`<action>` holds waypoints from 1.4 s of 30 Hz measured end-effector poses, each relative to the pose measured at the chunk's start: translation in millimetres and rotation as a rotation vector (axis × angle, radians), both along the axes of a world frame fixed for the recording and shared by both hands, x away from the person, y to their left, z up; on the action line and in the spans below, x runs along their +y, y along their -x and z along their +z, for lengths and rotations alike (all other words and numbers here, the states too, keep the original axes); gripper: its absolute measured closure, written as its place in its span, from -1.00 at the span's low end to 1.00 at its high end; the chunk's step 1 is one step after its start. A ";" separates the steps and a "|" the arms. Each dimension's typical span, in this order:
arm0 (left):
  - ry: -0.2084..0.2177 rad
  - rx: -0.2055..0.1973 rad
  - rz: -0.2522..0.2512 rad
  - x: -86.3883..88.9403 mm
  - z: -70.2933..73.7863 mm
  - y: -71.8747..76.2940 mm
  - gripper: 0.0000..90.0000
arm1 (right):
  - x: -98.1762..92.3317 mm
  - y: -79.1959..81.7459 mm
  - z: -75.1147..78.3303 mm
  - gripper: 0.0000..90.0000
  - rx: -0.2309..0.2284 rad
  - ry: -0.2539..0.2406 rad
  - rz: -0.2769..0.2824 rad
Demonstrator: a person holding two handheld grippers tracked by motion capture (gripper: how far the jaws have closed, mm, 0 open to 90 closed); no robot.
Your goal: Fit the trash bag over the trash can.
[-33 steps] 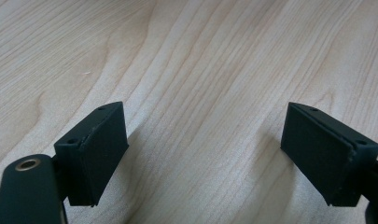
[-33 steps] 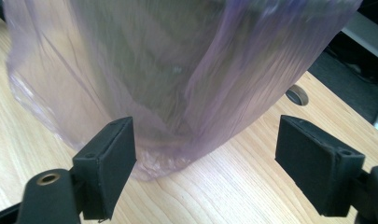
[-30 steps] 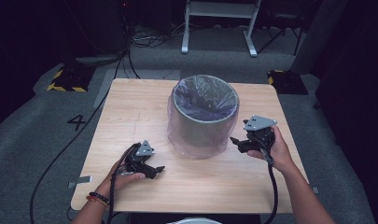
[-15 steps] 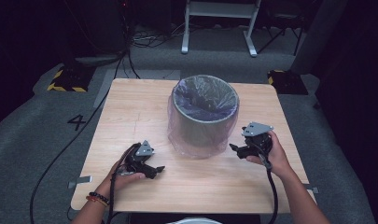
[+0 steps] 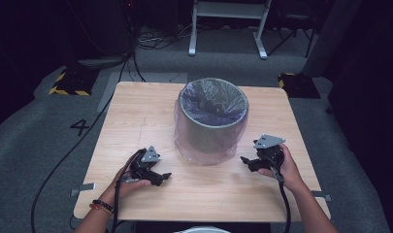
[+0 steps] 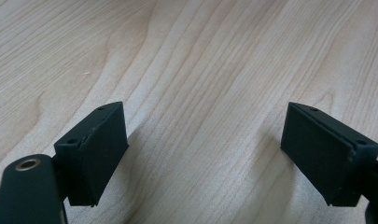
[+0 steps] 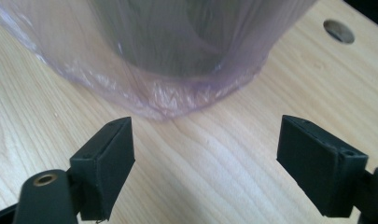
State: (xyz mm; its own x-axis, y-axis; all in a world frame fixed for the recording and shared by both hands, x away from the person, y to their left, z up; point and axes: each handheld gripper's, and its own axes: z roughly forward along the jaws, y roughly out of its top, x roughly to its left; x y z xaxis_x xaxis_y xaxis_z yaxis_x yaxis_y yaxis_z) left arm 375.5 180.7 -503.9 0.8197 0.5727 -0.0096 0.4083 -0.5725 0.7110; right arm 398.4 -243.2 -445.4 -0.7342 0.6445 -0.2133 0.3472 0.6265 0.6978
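Nearest, left gripper [image 5: 155,175] resting low on the table [image 5: 136,111], jaws spread, nothing between. Right gripper [image 5: 247,162], likewise spread and empty, aimed at the hem of the plastic bag [image 7: 177,100] just beyond its tips. Farther back, mid-table, grey bin [image 5: 212,124] upright with the bag draped down its outside (film bunched on the wood). Best approached low and level, pinching film only, clear of the bin wall.

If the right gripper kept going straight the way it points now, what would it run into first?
Most likely the loose purple bag draped down around the grey bin. The right gripper has open, empty jaws aimed at the bag's crumpled hem on the table, with bare wood between. It points slightly downward, so it might graze the tabletop first.
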 end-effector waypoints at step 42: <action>-0.001 -0.001 0.000 0.0 0.0 0.0 -0.68 | -40.7 26.7 -50.2 -0.63 0.065 -0.050 -0.082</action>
State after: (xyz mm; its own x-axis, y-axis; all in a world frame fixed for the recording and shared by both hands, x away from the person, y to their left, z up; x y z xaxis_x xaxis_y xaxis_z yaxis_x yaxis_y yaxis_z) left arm 375.4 180.7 -503.9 0.8198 0.5726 -0.0088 0.4078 -0.5730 0.7108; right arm 371.7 -284.0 -495.6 -0.6898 0.7117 -0.1331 0.4415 0.5592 0.7017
